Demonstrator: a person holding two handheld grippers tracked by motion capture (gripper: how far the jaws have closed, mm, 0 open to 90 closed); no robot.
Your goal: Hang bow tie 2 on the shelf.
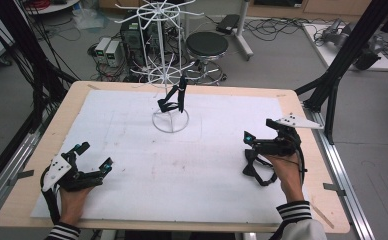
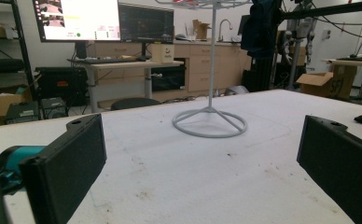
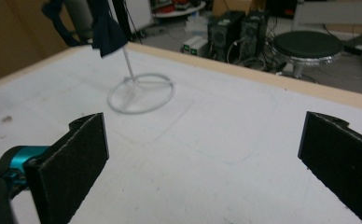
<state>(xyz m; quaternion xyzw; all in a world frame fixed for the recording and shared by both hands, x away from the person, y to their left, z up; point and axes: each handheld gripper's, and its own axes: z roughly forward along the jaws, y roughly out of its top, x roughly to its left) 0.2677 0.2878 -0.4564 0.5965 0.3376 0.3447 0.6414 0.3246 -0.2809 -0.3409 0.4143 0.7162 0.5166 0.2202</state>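
A dark, limp piece of cloth (image 1: 173,99) hangs on the white wire rack (image 1: 168,70) at the far middle of the table (image 1: 27,165), well ahead of both sets of fingers. It looks light and soft, likely to sag and slip, so pinching a bunched fold near its hanging point seems wisest. The left gripper (image 1: 93,156) rests low, spread wide and holding nothing. The right gripper (image 1: 247,152) is likewise wide apart and bare, angled down over a black strap (image 1: 256,170) just beneath its fingers.
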